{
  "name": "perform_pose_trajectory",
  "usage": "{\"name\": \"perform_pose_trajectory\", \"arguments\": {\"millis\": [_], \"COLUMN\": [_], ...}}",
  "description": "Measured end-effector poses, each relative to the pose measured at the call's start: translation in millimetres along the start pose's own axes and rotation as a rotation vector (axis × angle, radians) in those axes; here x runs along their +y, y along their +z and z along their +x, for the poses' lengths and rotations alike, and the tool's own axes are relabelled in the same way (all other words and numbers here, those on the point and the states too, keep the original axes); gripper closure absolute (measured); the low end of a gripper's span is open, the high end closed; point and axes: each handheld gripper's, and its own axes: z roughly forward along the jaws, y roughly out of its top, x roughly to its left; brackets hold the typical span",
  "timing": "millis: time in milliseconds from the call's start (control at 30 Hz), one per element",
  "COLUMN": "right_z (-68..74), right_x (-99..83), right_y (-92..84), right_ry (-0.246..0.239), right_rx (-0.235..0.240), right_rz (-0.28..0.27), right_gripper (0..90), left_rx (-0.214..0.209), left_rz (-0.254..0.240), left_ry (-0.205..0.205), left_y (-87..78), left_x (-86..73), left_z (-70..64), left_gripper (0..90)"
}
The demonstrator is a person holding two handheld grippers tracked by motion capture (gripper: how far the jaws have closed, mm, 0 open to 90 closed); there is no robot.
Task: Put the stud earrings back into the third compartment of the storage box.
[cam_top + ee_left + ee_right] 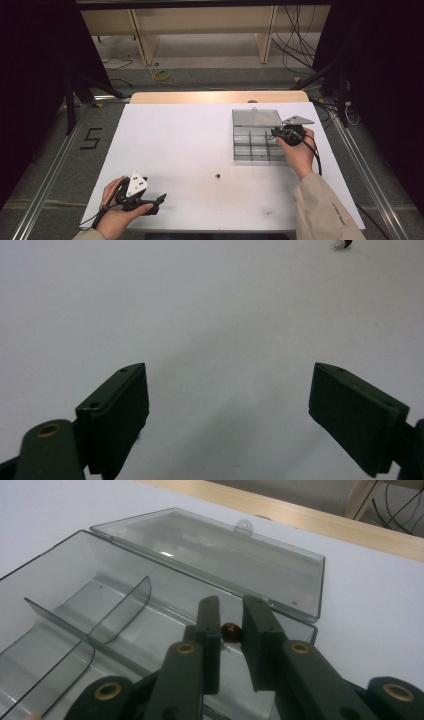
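The right claw point(231, 625), held over the open clear plastic compartment box point(120, 587), pinches a small dark red bead point(231, 631), while the left claw point(227, 405) rests spread on the white bench point(200, 145).

The left gripper point(161, 198) is black, with a white three-cornered plate on top that has small dark dots. A thin black cable hangs from it. Its two jaws are flat black blocks with tiny screw holes. The right gripper point(231, 630) is black too, with a grey three-cornered plate, a black cable and round brass rings at its joints. The person wears a tan sleeve point(325, 210).
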Motion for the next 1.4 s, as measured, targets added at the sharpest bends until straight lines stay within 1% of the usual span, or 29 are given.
{"name": "perform_pose_trajectory", "arguments": {"millis": [233, 467, 533, 600, 633, 767, 900, 1000, 1067, 1233, 1333, 1400], "right_z": [0.6, -0.7, 0.1, 2.5, 4.1, 12.3, 22.4, 31.8, 39.2, 58.9, 72.7, 82.9], "right_x": [-0.4, 0.1, 0.8, 1.7, 1.9, 4.4, 7.4, 7.8, 7.0, 6.3, 5.1, 2.1], "right_y": [0.5, -1.2, -2.7, -4.5, -5.5, -12.4, -20.4, -25.9, -29.7, -38.2, -41.6, -41.8], "right_ry": [-0.006, 0.011, 0.017, 0.025, 0.020, 0.012, 0.020, 0.006, -0.012, -0.064, -0.080, -0.089], "right_rx": [-0.004, 0.001, 0.009, 0.033, 0.041, 0.075, 0.135, 0.169, 0.185, 0.244, 0.283, 0.316], "right_rz": [0.002, -0.001, -0.006, -0.014, -0.022, -0.033, -0.039, -0.048, -0.049, -0.052, -0.070, -0.069], "right_gripper": [77.4, 71.0, 67.7, 64.9, 63.3, 53.9, 45.7, 42.3, 41.1, 39.3, 39.6, 40.6], "left_rx": [-0.001, -0.002, -0.001, 0.000, 0.000, -0.002, 0.000, 0.001, 0.000, -0.002, -0.002, -0.001], "left_rz": [0.001, 0.001, -0.001, 0.000, -0.002, -0.002, 0.000, -0.001, 0.000, -0.005, -0.004, -0.004], "left_ry": [0.002, 0.002, 0.000, 0.003, 0.002, 0.001, 0.004, 0.004, 0.005, 0.004, 0.004, 0.004], "left_y": [0.1, -0.2, -0.5, -0.7, -0.6, -0.7, -1.2, -1.4, -1.2, -0.7, -0.8, -0.7], "left_x": [0.1, 0.2, 0.1, 0.1, 0.1, 0.1, 0.0, -0.1, 0.0, 0.3, 0.2, 0.3], "left_z": [-0.2, -0.2, -0.1, 0.3, 0.2, -0.4, 0.0, 0.3, 0.3, -1.0, -0.9, -0.9], "left_gripper": [15.7, 15.8, 15.8, 15.8, 15.8, 15.8, 15.8, 15.8, 15.8, 15.8, 15.8, 15.8]}}
